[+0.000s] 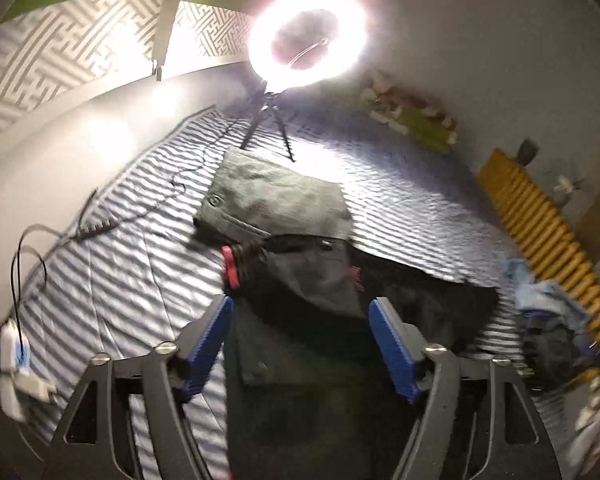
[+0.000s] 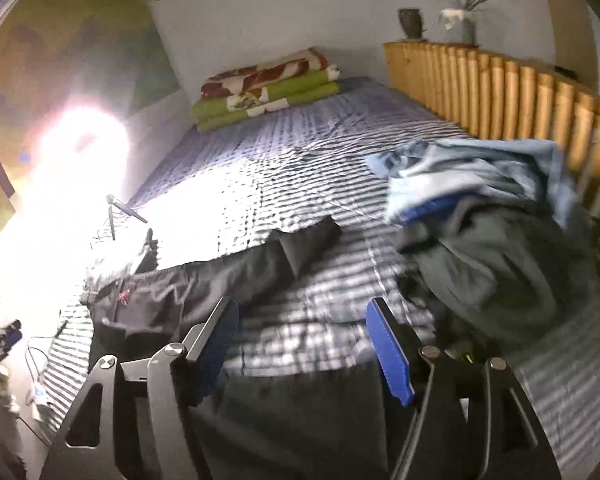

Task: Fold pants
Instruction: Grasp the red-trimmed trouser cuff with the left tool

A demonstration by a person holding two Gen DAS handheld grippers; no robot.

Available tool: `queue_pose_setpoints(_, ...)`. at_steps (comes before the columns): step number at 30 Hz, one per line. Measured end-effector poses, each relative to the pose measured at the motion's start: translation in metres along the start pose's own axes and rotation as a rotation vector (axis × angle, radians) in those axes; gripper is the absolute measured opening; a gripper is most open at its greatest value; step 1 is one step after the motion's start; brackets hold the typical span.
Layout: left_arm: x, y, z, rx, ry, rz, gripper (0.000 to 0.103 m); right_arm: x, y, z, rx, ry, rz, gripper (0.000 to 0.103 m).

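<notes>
Left tongs [image 1: 302, 312]: blue-padded jaws spread wide, nothing between the pads, held above the bed [image 1: 400, 200] with its blue-and-white striped cover. Right tongs [image 2: 302, 316]: jaws likewise parted and gripping nothing.

Black pants [image 1: 312, 276] lie flat across the striped cover just beyond the left tongs, a red patch at the waist end; in the right wrist view 1 leg reaches toward the middle of the bed. A folded dark grey garment [image 1: 272, 196] lies just behind them, touching their far edge, in front of a lit ring light [image 1: 306, 36] on a small tripod.

A loose pile of clothes [image 2: 492, 216], pale blue over dark grey, sits beside the wooden slatted rail [image 2: 500, 96]. Folded green and patterned blankets [image 2: 268, 84] rest at the far end.
</notes>
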State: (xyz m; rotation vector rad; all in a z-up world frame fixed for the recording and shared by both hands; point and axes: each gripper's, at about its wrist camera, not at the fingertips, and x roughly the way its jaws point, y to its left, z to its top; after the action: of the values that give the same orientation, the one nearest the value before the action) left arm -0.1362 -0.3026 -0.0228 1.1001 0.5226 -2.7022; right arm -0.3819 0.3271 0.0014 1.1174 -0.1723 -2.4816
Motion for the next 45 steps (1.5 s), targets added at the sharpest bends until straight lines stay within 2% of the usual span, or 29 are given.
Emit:
queue_pose_setpoints(4,0.061,0.004,0.012,0.02,0.072,0.041,0.084,0.067,-0.009,0.041,0.028,0.076,-0.001,0.066)
queue_pose_setpoints(7,0.103,0.014,0.021,0.008,0.107,0.07,0.087,0.118,-0.017,0.056,0.041,0.126,-0.045,0.066)
queue_pose_setpoints(13,0.176,0.057,0.038,-0.116,0.166,0.073,0.091,0.217,-0.041,0.071,0.123,0.23,-0.087,0.066)
queue_pose_setpoints(17,0.222,0.08,0.04,-0.179,0.22,0.062,0.092,0.256,-0.051,0.079,0.169,0.262,-0.087,0.066)
queue_pose_setpoints(20,0.249,0.083,0.034,-0.174,0.257,0.048,0.092,0.277,-0.056,0.085,0.201,0.269,-0.075,0.066)
queue_pose_setpoints(23,0.262,0.079,0.026,-0.149,0.262,0.041,0.091,0.291,-0.057,0.09,0.235,0.286,-0.064,0.066)
queue_pose_setpoints(24,0.266,0.078,0.025,-0.142,0.262,0.046,0.086,0.296,-0.056,0.092,0.247,0.292,-0.056,0.066)
queue_pose_setpoints(25,0.27,0.075,0.023,-0.129,0.266,0.05,0.07,0.299,-0.055,0.093,0.257,0.297,-0.049,0.066)
queue_pose_setpoints(27,0.274,0.071,0.02,-0.1,0.269,0.084,0.066,0.307,-0.051,0.095,0.247,0.32,-0.074,0.066)
queue_pose_setpoints(31,0.271,0.063,0.017,-0.055,0.24,0.106,0.056,0.32,-0.046,0.094,0.219,0.362,-0.144,0.066)
queue_pose_setpoints(35,0.257,0.056,0.017,-0.033,0.21,0.118,0.049,0.328,-0.052,0.09,0.269,0.387,-0.119,0.064)
queue_pose_setpoints(36,0.252,0.053,0.017,-0.027,0.204,0.113,0.044,0.327,-0.052,0.089,0.276,0.381,-0.111,0.055)
queue_pose_setpoints(37,0.245,0.051,0.017,-0.025,0.194,0.117,0.039,0.327,-0.052,0.088,0.275,0.376,-0.11,0.025)
queue_pose_setpoints(38,0.238,0.048,0.017,-0.021,0.183,0.117,0.036,0.325,-0.05,0.087,0.264,0.377,-0.113,0.009)
queue_pose_setpoints(41,0.208,0.037,0.02,0.002,0.133,0.106,0.018,0.302,-0.046,0.088,0.258,0.312,-0.062,0.005)
queue_pose_setpoints(42,0.194,0.034,0.021,0.02,0.104,0.144,0.006,0.289,-0.043,0.089,0.242,0.283,-0.055,0.005)
queue_pose_setpoints(43,0.178,0.034,0.024,0.036,0.077,0.151,0.006,0.272,-0.039,0.09,0.219,0.241,-0.05,0.005)
queue_pose_setpoints(45,0.155,0.033,0.026,0.023,0.057,0.1,0.006,0.238,-0.031,0.092,0.176,0.17,-0.038,0.005)
